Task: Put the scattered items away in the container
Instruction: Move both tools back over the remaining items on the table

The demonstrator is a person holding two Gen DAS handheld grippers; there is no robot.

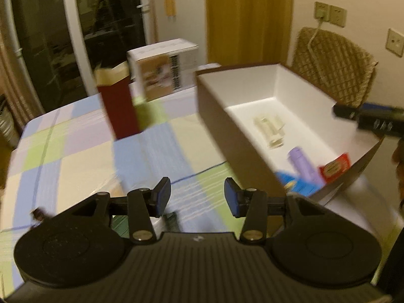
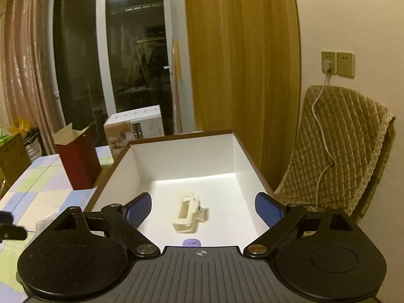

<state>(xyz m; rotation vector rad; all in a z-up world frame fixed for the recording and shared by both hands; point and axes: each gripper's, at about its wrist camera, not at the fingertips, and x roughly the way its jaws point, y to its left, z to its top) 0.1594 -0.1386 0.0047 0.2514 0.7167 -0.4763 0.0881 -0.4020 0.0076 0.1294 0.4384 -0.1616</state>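
Observation:
A white-lined brown box (image 1: 212, 106) stands on the checked tablecloth, also in the right wrist view (image 2: 242, 161). Inside lie a cream plastic clip (image 1: 270, 131) (image 2: 188, 213), a purple tube (image 1: 303, 164) (image 2: 192, 242), a red packet (image 1: 334, 168) and a blue packet (image 1: 295, 184). My left gripper (image 1: 197, 195) is open and empty above the cloth, left of the box. My right gripper (image 2: 203, 210) is open and empty over the box's near end; it shows at the right edge of the left wrist view (image 1: 366, 117).
A dark red open carton (image 1: 118, 106) (image 2: 77, 159) and a white printed box (image 1: 164, 68) (image 2: 135, 128) stand at the table's far side. A chair with a quilted cover (image 1: 333, 73) (image 2: 333, 151) is behind the box. A small dark item (image 1: 39, 213) lies at the near left.

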